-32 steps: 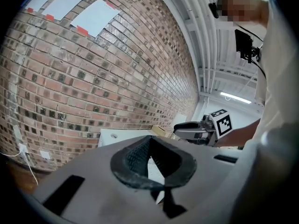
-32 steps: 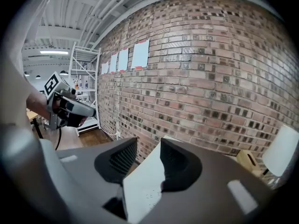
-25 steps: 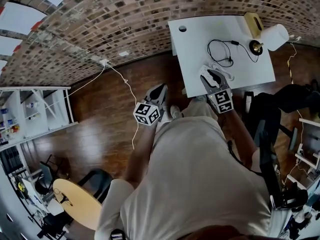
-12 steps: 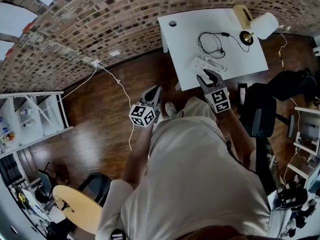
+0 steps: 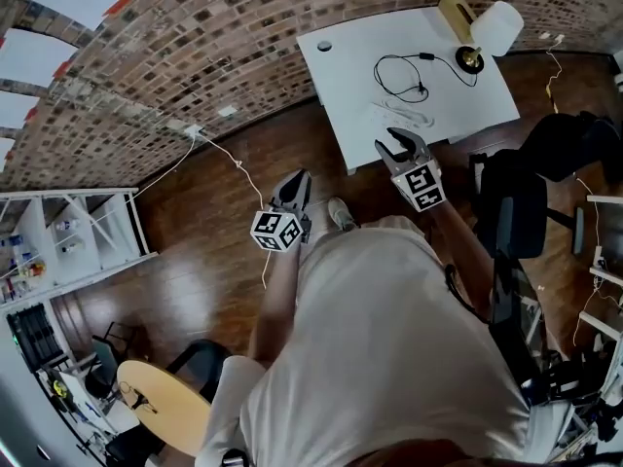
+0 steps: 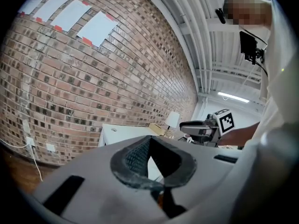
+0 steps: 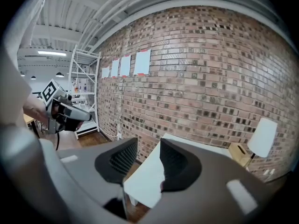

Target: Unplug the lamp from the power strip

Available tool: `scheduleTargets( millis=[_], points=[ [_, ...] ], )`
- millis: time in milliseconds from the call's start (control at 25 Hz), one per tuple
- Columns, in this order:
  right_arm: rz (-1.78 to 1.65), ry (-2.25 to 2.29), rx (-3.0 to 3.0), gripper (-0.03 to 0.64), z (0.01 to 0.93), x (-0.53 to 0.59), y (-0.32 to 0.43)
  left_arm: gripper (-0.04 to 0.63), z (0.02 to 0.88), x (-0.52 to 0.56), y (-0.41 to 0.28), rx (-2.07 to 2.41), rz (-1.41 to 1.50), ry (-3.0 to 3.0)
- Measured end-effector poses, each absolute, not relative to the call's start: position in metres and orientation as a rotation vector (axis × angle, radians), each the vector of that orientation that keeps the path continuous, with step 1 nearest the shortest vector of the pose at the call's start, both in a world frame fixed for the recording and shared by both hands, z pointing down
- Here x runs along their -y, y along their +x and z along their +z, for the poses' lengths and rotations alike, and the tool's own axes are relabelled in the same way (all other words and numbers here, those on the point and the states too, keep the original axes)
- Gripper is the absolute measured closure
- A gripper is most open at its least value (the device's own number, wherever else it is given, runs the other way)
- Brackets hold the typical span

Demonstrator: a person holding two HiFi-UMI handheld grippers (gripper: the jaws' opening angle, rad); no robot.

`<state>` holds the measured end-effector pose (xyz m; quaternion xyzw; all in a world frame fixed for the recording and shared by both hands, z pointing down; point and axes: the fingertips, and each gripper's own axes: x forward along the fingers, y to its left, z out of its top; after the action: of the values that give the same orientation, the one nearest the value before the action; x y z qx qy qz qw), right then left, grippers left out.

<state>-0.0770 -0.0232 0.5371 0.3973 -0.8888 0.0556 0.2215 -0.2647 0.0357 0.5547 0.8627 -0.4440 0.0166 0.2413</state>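
The lamp point(image 5: 494, 27), with a white shade and a brass base, stands at the far right corner of the white table point(image 5: 350, 66). Its black cord point(image 5: 394, 66) loops across the tabletop. The white power strip point(image 5: 407, 115) lies near the table's front edge and is blurred. My right gripper point(image 5: 397, 142) is open and holds nothing, just short of that edge and the strip. In the right gripper view, the right gripper point(image 7: 147, 153) frames the table point(image 7: 145, 181), with the lamp point(image 7: 261, 136) to the right. My left gripper point(image 5: 300, 178) hangs shut and empty over the wooden floor.
A wooden box point(image 5: 453, 13) sits beside the lamp. A black office chair point(image 5: 516, 212) stands right of the person. A white cable point(image 5: 234, 163) runs from the brick wall across the floor. White shelving point(image 5: 78, 232) and a round wooden table point(image 5: 165, 407) are at the left.
A second ago the right gripper's tips were over the power strip; now they lie just short of the table's front edge. The view has shifted. The left gripper has barely moved.
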Motion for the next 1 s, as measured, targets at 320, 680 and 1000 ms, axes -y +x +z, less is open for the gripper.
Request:
scheduleTargets(
  millis=[320,680,1000],
  points=[
    [0.154,1.097,2.481,0.476,0.529,-0.039,-0.01,0.592,0.543,-0.09,-0.201,1.252,0.042,2.342],
    [0.192,1.137,2.511,0.476,0.524,-0.104,0.068,0.592,0.543,-0.171,-0.132,1.28,0.054,2.32],
    [0.142,1.19,2.568,0.491,0.498,-0.151,0.107,0.592,0.531,-0.233,-0.112,1.335,0.078,2.293]
  ],
)
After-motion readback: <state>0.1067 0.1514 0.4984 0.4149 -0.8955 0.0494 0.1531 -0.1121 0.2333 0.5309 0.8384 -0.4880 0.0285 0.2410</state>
